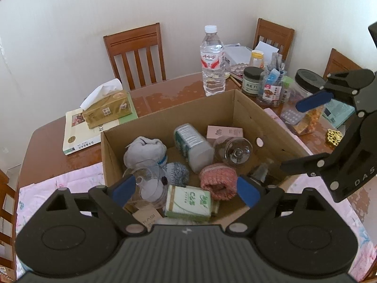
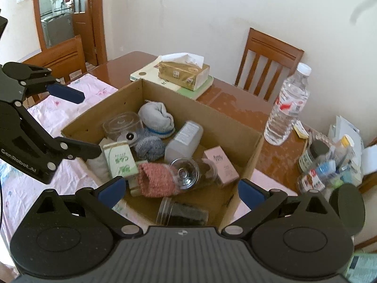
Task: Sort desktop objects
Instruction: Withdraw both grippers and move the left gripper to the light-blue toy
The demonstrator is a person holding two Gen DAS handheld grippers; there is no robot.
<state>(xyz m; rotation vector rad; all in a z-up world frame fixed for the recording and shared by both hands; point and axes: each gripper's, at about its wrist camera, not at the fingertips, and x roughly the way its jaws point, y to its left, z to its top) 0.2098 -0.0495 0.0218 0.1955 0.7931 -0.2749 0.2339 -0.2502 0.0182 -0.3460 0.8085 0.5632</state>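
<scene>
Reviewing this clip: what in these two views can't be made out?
- Box near corner: left wrist view, hidden behind the left gripper.
- Dark jar: contents unreadable in the right wrist view; in the left view mostly hidden by the box wall.
- Jar cluster: blurred in the right wrist view, labels illegible.
- Book: title too small, partly covered by the tissue box.
- Green object: cut off by the right wrist frame edge.

Ahead of the grippers, a brown wooden table [image 1: 165, 94] stands against plain white walls [image 1: 94, 11], wooden chairs [image 1: 136, 54] tucked around it. Far left, a wood-framed glazed door [image 2: 61, 11] admits daylight.
</scene>
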